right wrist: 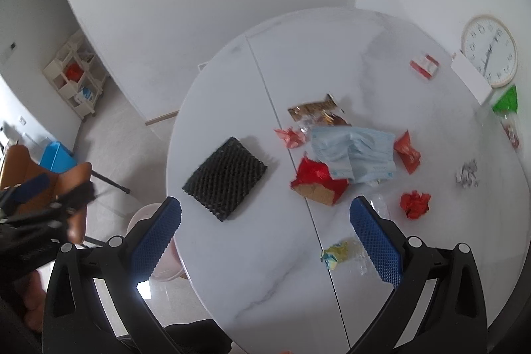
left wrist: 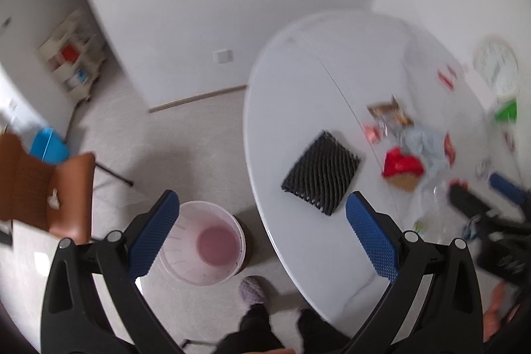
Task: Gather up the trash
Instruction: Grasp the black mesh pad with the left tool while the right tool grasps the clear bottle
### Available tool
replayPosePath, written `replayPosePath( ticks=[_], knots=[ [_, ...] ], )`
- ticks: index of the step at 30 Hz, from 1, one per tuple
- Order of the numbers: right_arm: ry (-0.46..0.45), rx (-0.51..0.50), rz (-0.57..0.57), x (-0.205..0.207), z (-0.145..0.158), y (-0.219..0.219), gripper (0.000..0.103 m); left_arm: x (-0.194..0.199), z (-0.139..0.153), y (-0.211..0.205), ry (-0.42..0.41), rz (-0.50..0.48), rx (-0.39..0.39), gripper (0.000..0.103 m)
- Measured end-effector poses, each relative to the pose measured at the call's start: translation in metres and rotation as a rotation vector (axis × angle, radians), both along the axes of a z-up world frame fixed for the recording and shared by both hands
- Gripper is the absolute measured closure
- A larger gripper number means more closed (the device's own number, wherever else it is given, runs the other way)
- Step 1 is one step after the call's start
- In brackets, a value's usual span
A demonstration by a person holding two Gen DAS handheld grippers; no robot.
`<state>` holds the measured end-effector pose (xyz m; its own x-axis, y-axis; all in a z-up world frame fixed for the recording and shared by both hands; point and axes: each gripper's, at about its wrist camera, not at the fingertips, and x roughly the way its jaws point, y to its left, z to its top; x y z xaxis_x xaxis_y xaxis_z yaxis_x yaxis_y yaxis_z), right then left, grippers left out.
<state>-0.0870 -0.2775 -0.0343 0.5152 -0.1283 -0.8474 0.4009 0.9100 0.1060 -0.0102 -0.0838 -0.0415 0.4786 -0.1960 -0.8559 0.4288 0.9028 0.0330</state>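
The trash lies scattered over the right half of the white round table (right wrist: 252, 271): a pale blue face mask (right wrist: 355, 151) in the middle of the heap, resting partly on a red and brown torn packet (right wrist: 315, 179), with a brown snack wrapper (right wrist: 315, 110) just beyond it, a crumpled red paper (right wrist: 415, 203) nearer on the right, and a small yellow-green wrapper (right wrist: 335, 254) closest to the near edge. A black mesh pad (right wrist: 225, 178) sits apart on the left side of the table.

Down on the floor, near the table's left edge, stands a white bin (left wrist: 205, 244), seemingly with nothing in it. A person's slippered foot (left wrist: 254, 291) is right beside it.

Both tools are held above the scene, gripping nothing. The right gripper (right wrist: 265, 238) has its blue pads spread wide over the near table edge; the left gripper (left wrist: 262, 234) is likewise spread, hanging between bin and table.

I'd judge collecting has barely begun. The next move calls for lowering one gripper onto a nearby piece, likely the yellow-green wrapper, and pinching it flat against the table before carrying it left to the bin.
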Motion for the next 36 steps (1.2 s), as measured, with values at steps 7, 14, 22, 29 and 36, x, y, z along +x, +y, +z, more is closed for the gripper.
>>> replayPosePath(
  ticks=[7, 14, 22, 29, 36],
  knots=[
    [0.056, 0.06, -0.149, -0.033, -0.031, -0.029, 0.002, 0.025, -0.078, -0.049, 0.075, -0.239, 0.065, 0.007],
    [0.101, 0.05, -0.294, -0.06, -0.045, -0.046, 0.002, 0.067, -0.146, -0.095, 0.126, -0.373, 0.127, 0.007],
    [0.109, 0.019, -0.391, -0.071, -0.044, -0.046, 0.002, 0.074, -0.19, -0.124, 0.17, -0.442, 0.169, 0.026],
    [0.126, -0.002, -0.428, -0.088, -0.048, -0.048, 0.002, 0.059, -0.186, -0.127, 0.129, -0.45, 0.126, 0.061],
    [0.179, -0.004, -0.446, -0.115, -0.074, -0.065, 0.002, 0.042, -0.175, -0.131, 0.093, -0.435, 0.092, 0.09]
  ],
)
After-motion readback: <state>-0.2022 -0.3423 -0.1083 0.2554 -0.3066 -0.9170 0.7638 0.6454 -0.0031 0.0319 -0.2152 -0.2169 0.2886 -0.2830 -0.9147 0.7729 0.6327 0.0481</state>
